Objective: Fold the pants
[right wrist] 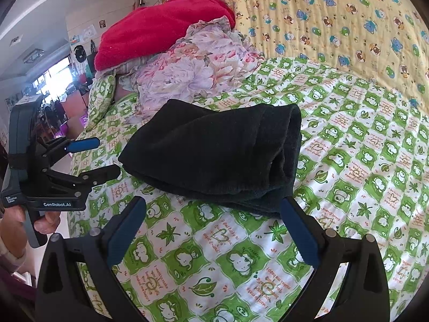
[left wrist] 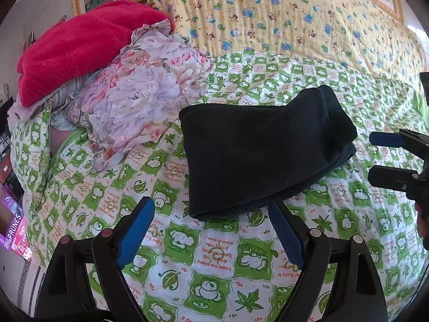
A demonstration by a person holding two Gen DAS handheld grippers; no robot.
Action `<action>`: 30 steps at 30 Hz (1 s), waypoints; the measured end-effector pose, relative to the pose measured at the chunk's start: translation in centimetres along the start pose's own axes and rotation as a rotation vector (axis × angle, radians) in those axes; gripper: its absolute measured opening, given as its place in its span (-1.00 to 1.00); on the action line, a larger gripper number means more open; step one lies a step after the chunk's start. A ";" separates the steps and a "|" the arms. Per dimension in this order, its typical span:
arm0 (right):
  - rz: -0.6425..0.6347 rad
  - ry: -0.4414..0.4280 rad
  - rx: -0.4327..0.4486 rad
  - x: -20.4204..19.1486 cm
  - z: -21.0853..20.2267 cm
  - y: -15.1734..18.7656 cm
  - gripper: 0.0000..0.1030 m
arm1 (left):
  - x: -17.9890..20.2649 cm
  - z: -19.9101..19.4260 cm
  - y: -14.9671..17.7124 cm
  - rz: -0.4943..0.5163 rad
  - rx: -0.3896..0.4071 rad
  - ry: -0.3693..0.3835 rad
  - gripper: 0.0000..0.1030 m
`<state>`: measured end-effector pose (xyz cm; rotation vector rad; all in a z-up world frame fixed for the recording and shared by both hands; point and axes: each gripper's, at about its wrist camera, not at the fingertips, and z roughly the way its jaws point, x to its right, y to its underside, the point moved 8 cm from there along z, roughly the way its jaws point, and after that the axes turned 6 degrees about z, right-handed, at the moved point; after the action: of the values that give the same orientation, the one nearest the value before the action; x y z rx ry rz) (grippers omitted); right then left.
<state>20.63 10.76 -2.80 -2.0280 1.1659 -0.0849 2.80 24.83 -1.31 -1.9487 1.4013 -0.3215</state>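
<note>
Folded black pants on patterned quilt, both grippers spread and empty.
Left wrist view: left gripper (left wrist: 211, 214) spread wide just before soft, fleecy black pants (left wrist: 262, 150), a thick rectangular bundle on the green checked quilt (left wrist: 209, 257); right gripper (left wrist: 378, 155) parted beside them.
Right wrist view: right gripper (right wrist: 211, 214) spread, blue pads (right wrist: 126, 230) textured; left gripper (right wrist: 107, 157) parted; red plush blanket (right wrist: 161, 35) behind.
</note>
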 end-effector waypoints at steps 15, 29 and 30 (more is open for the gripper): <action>-0.016 0.003 -0.036 -0.3 1.5 0.5 0.95 | 0.6 1.4 0.8 0.019 -0.040 0.008 0.70; -0.018 0.005 -0.042 -0.2 2.2 0.2 0.95 | 0.3 1.8 0.9 0.009 -0.056 0.006 0.70; -0.018 0.006 -0.043 -0.3 2.2 0.2 0.95 | 0.3 1.8 0.9 0.009 -0.057 0.006 0.70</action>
<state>21.24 12.20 -4.40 -2.0768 1.1622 -0.0752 3.28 25.15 -3.32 -1.9882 1.4373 -0.2857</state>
